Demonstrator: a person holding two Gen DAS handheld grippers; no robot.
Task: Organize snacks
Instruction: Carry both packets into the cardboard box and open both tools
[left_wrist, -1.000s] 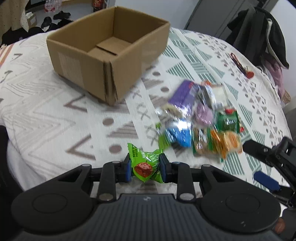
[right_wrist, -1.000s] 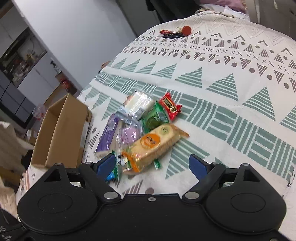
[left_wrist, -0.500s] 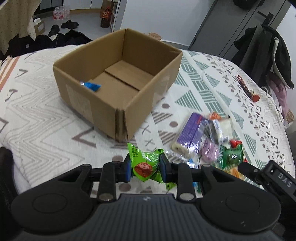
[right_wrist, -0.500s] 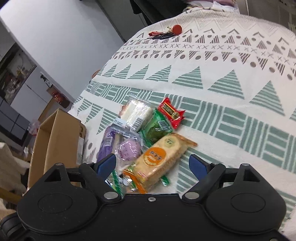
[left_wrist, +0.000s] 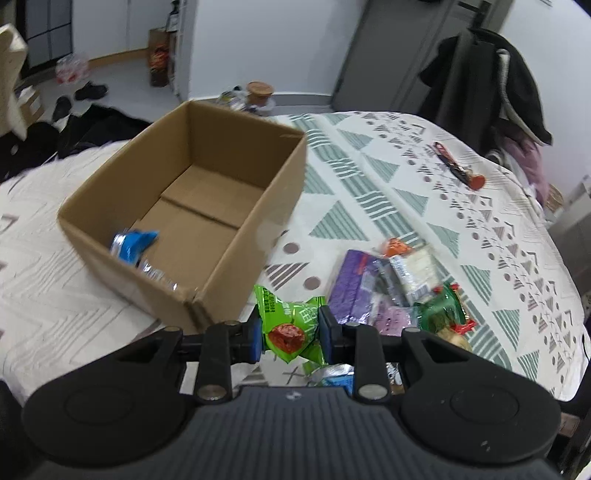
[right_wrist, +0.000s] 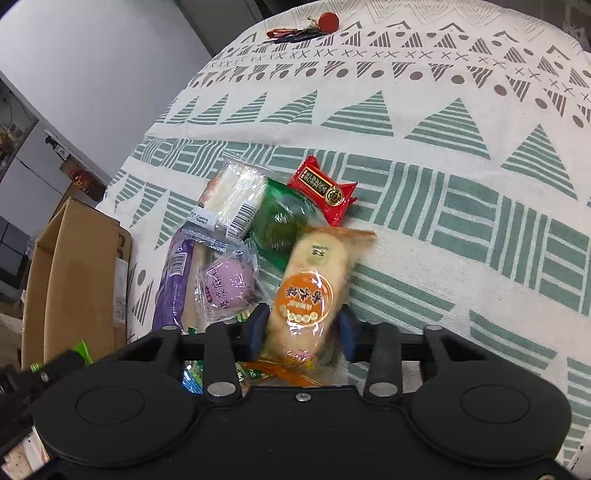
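Left wrist view only: left gripper (left_wrist: 289, 334) fingers pinch green packet (left_wrist: 291, 325); box (left_wrist: 258, 221) at 11 o'clock holds blue packet (left_wrist: 133, 243).
Right wrist view only: right gripper (right_wrist: 303, 334) fingers pressed on either side of orange cracker pack (right_wrist: 310, 295), lower end hidden. Pile at 11–12 o'clock: purple bun (right_wrist: 229, 288), red packet (right_wrist: 323, 190). Keys (right_wrist: 306, 27) far, 12 o'clock. Box interior unseen here.

Bed covered by a cream spread (left_wrist: 424, 206) with green triangle and grey dot pattern. White walls (left_wrist: 280, 40), grey door (left_wrist: 399, 51) behind. Dark coat (left_wrist: 487, 77) hung at the right. Shoes (left_wrist: 90, 90) and clutter seen on pale floor (left_wrist: 122, 75) at left.
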